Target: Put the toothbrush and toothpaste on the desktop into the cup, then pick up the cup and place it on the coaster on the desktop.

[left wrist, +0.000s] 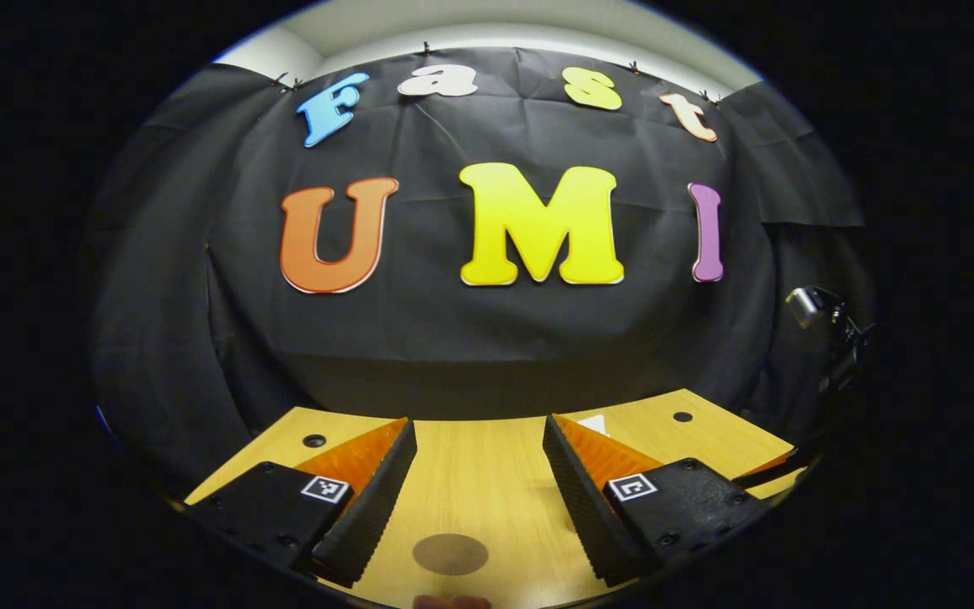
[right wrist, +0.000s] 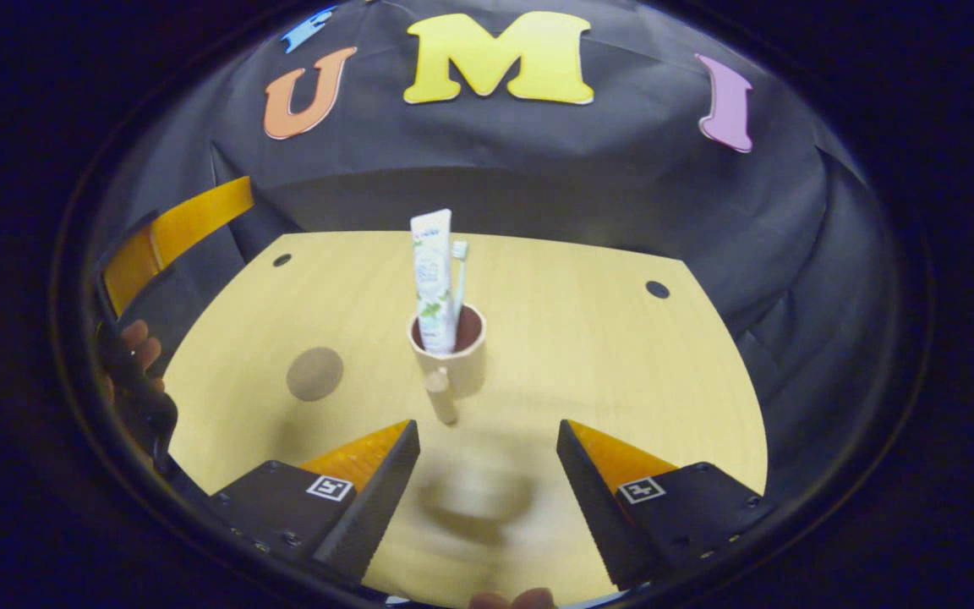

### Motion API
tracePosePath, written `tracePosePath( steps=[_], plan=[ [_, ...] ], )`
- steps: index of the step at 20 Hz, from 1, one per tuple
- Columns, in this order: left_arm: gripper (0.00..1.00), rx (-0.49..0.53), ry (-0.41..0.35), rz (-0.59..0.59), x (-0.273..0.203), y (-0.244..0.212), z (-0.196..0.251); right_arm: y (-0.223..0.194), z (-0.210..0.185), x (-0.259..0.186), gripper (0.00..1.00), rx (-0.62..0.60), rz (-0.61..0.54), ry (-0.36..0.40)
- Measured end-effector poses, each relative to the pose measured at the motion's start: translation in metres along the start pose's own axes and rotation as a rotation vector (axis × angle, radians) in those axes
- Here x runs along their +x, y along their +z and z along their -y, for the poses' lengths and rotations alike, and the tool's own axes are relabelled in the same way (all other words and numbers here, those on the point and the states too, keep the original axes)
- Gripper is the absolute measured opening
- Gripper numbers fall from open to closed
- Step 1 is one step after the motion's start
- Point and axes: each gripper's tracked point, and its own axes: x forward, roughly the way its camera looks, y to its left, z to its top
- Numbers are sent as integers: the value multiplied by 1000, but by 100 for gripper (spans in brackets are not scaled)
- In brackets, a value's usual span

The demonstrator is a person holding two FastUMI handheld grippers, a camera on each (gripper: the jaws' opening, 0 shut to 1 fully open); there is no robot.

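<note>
— Wood-grain surface (right wrist: 605,372), and the cup (right wrist: 450,348) stands upright near its middle with the toothpaste (right wrist: 433,279) and the toothbrush (right wrist: 458,279) both poking up out of it. So the loading part looks settled.

— And the coaster (right wrist: 314,373)?

— Bare, a flat round disc off to one side of the cup, apart from it. The cup isn't on it.

— Where are the tools?

— The right tool (right wrist: 487,474) hangs short of the cup with its fingers spread wide, nothing between them. The cup's handle (right wrist: 440,396) points back toward it. The left tool (left wrist: 478,482) is also spread and empty, hovering with the coaster (left wrist: 450,554) just under it.

— What worries you?

— That tall tube. It leans on the rim, so I'd guess the load is top-heavy; a bump from one finger, or a pinch on the handle alone, could tip the cup and spill both things. A fast carry might swing them out too. And the coaster is small, so the cup could land half off its edge and wobble.
</note>
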Motion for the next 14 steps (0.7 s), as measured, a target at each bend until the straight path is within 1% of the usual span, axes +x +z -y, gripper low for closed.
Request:
tracePosePath(
  steps=[3, 6, 9, 11, 14],
  plan=[
    [95, -32, 49, -5, -21, 17, -35, 13, -25, 7, 96, -4, -99, 30],
    [95, -46, 84, -6, -40, 28, -68, 16, -39, 26, 97, 56, -243, 36],
    [95, -44, 131, -13, -53, 29, -98, 13, -40, 52, 96, 106, -377, 4],
    [95, -48, 156, -30, -59, 25, -113, 8, -37, 72, 96, 99, -440, -20],
    [95, -28, 191, -59, -68, 16, -134, 0, -28, 96, 95, 75, -510, -58]
  ],
)
